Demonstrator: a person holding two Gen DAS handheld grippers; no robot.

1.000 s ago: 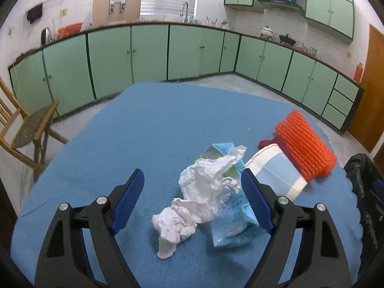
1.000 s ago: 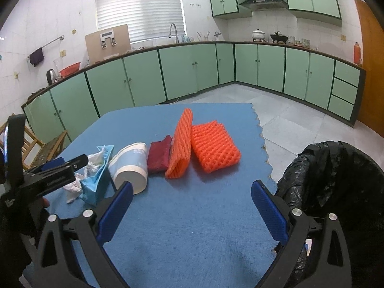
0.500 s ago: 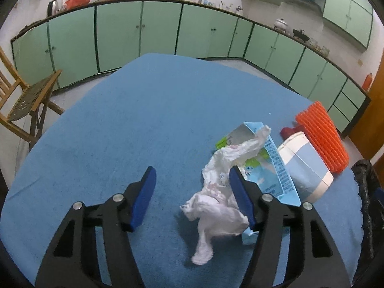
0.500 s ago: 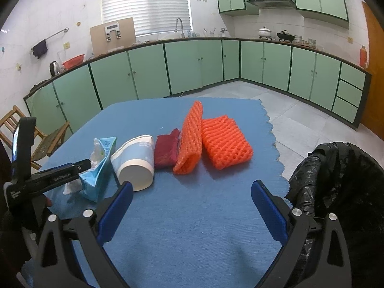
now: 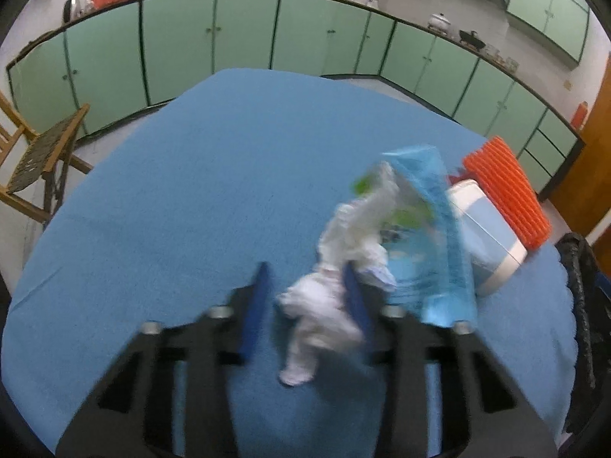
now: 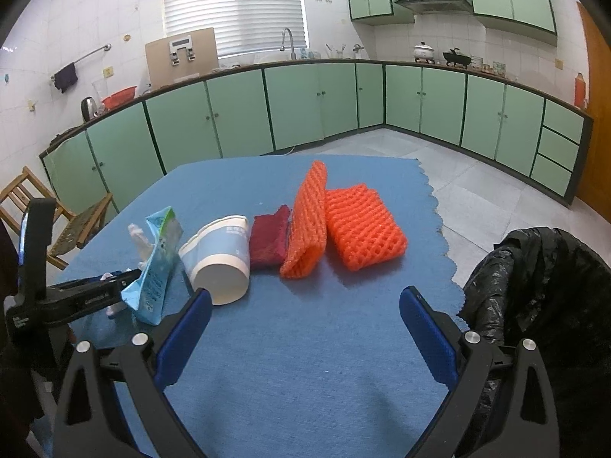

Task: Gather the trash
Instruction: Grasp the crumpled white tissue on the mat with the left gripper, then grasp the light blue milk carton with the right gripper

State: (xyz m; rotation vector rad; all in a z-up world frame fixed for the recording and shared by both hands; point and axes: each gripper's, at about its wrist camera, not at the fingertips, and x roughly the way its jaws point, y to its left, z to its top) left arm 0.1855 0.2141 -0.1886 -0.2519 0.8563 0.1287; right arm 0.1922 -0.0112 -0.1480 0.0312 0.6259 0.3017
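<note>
My left gripper (image 5: 307, 297) has its jaws narrowed around a crumpled white tissue (image 5: 324, 305), with a small gap still on the left side; the view is blurred. A light-blue wrapper (image 5: 427, 229) leans against the tissue and tilts up. In the right wrist view the wrapper (image 6: 156, 263) stands on edge beside the left gripper (image 6: 114, 286). A white and blue paper cup (image 6: 219, 259) lies on its side, with a dark red cloth (image 6: 267, 240) and two orange foam nets (image 6: 343, 225) to its right. My right gripper (image 6: 305, 328) is open and empty above the blue tablecloth (image 6: 305, 362).
A black trash bag (image 6: 542, 305) stands open at the table's right edge; it also shows in the left wrist view (image 5: 580, 305). A wooden chair (image 5: 34, 160) stands left of the table. Green kitchen cabinets (image 6: 305, 107) line the walls.
My left gripper has closed in from wide open around the tissue and lifted it; the blue wrapper has tipped up on edge. My right gripper has stayed open and nearly still.
</note>
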